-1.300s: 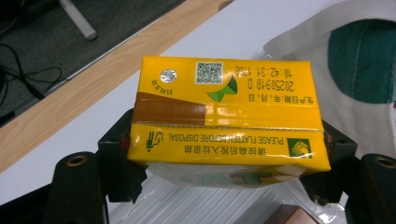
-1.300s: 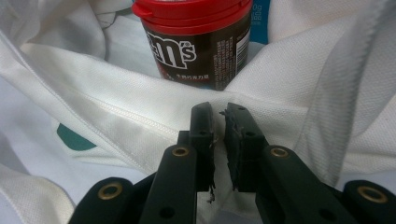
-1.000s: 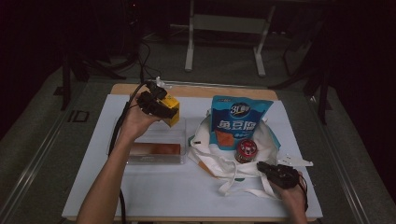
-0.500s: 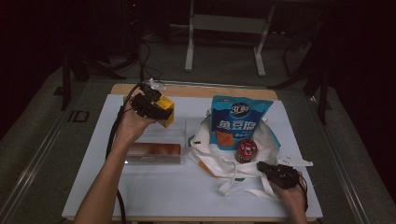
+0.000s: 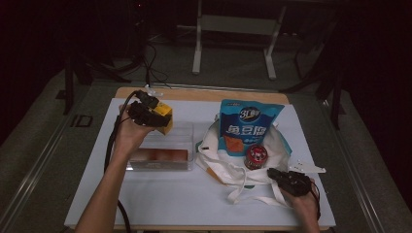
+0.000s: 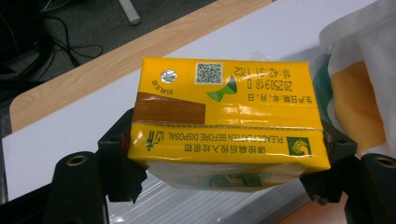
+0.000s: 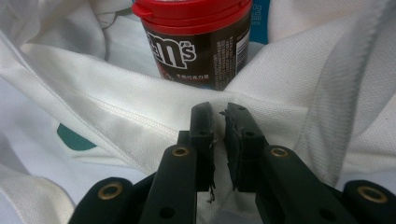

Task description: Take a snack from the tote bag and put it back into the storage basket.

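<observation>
Gripping a yellow carton, left hand-held gripper, right hand-held gripper clenched on white bag, white table, dark room

The left gripper clamps a yellow carton between its black jaws, above the white worktop.

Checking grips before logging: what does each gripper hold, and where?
Left gripper: yellow carton, clamped by its two short ends. Right gripper: nearly closed, seemingly pinching the white bag fabric.
</observation>
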The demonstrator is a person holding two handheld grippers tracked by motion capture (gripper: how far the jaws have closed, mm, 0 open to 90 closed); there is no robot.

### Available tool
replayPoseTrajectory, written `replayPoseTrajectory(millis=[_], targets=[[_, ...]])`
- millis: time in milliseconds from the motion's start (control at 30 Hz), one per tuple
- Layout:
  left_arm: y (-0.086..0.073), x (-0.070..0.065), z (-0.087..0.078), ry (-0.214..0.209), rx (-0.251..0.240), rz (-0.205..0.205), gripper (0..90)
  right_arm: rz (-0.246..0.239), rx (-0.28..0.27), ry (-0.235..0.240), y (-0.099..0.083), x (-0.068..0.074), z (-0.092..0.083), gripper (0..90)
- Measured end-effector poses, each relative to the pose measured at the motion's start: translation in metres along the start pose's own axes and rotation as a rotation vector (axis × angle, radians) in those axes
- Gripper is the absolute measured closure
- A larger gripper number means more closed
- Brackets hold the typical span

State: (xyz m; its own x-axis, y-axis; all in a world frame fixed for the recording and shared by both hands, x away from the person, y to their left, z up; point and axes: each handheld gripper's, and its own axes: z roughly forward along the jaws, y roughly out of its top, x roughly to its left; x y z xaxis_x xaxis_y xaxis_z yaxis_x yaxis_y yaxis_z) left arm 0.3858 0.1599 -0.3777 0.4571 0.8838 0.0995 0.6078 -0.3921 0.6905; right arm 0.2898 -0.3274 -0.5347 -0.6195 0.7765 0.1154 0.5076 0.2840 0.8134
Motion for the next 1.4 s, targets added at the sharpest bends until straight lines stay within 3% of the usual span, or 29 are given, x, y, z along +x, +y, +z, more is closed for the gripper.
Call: replayPoseTrajectory(millis=[733,1400], targets=[[-0.032,0.027,0.000,0.083,0.035,-0.098,28.3,0.000,-0.001,-0.003,0.000,0.000,0.000,81.4],[-0.068,0.044,0.010,0.110,0.079,-0.183,28.2,0.000,-0.001,-0.002,0.000,0.000,0.000,81.3]])
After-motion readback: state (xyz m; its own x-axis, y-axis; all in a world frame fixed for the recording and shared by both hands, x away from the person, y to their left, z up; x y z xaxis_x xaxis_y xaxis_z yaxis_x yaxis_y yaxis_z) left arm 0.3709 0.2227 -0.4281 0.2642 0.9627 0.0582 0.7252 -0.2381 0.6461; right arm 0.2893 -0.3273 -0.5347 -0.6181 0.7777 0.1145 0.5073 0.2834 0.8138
